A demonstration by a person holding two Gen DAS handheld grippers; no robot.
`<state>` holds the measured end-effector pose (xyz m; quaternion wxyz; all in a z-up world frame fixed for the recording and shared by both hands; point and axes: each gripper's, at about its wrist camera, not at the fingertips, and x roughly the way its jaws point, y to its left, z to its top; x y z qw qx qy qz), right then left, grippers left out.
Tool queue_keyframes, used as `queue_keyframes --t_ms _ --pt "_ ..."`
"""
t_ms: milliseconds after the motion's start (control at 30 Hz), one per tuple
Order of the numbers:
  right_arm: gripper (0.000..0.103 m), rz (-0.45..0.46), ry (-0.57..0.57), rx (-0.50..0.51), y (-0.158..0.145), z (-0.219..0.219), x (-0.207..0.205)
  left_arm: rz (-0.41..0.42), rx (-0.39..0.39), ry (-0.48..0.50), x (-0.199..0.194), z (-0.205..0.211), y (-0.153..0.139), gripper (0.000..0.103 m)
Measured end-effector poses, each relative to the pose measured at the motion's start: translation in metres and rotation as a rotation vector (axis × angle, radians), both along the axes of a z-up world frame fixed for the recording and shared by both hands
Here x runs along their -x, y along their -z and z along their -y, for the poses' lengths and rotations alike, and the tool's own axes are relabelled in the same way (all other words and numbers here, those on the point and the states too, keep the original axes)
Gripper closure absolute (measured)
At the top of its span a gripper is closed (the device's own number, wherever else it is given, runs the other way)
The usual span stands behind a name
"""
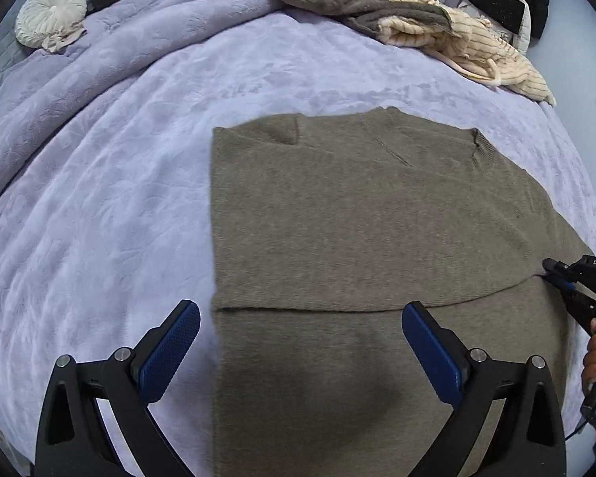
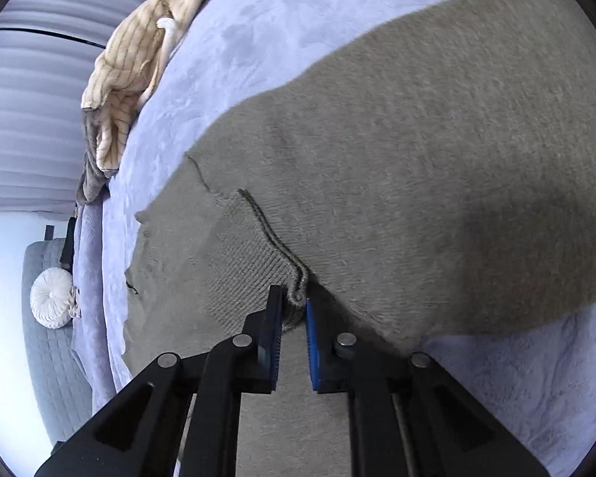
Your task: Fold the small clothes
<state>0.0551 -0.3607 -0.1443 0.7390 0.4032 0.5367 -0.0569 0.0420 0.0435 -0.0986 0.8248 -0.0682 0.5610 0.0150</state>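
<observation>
Your olive-brown sweater (image 1: 377, 218) lies flat on the lavender bedspread (image 1: 139, 179), one fold already across it. Your right gripper (image 2: 292, 302) is clenched on its ribbed edge; your left gripper (image 1: 300, 314) hangs released above it. A pile of other clothes (image 1: 409, 28) sits beyond.

I worked over a bed spread with a plush lavender blanket (image 1: 139, 159), a round cream cushion (image 1: 51, 14) lying at its far left corner beside a grey quilted headboard (image 2: 55, 338), pale pleated curtains (image 2: 28, 119) hanging behind it, soft even light throughout.
</observation>
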Motion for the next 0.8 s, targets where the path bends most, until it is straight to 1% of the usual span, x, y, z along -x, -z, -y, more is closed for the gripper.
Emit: queue_keyframes --t_ms 67,167,300,367,433,467,500,533,567,600,800 --pt "0.092 0.007 -0.022 0.002 -0.002 -0.001 0.005 -0.043 -0.013 0.017 -0.01 0.018 0.01 0.001" --pt "0.091 0.001 -0.054 0.005 -0.007 0.0 0.017 -0.073 -0.051 0.067 -0.02 0.041 0.021 0.001" --pt "0.09 -0.016 -0.054 -0.044 -0.01 0.011 0.033 -0.076 -0.035 0.134 -0.018 0.068 0.021 0.001" --pt "0.09 -0.007 -0.053 -0.056 -0.014 0.018 0.04 -0.077 -0.031 0.154 -0.018 0.078 0.02 0.001" --pt "0.088 -0.003 -0.054 -0.068 -0.018 0.024 0.044 -0.083 -0.024 0.164 -0.019 0.087 0.02 0.001" --pt "0.082 -0.004 -0.055 -0.073 -0.02 0.029 0.046 -0.086 -0.02 0.162 -0.019 0.091 0.02 0.001" --pt "0.073 -0.001 -0.053 -0.077 -0.022 0.033 0.049 -0.088 -0.024 0.156 -0.019 0.095 0.02 0.001" --pt "0.065 0.002 -0.051 -0.078 -0.024 0.037 0.051 -0.091 -0.025 0.158 -0.02 0.099 0.021 0.001" --pt "0.052 0.006 -0.046 -0.072 -0.026 0.043 0.054 -0.099 -0.021 0.165 -0.021 0.104 0.023 0.001" --pt "0.049 0.014 -0.042 -0.067 -0.029 0.047 0.057 -0.108 -0.018 0.171 -0.021 0.109 0.024 0.001" --pt "0.049 0.033 0.021 -0.058 -0.033 0.082 0.074 -0.123 -0.028 0.207 -0.025 0.139 0.027 0.001"
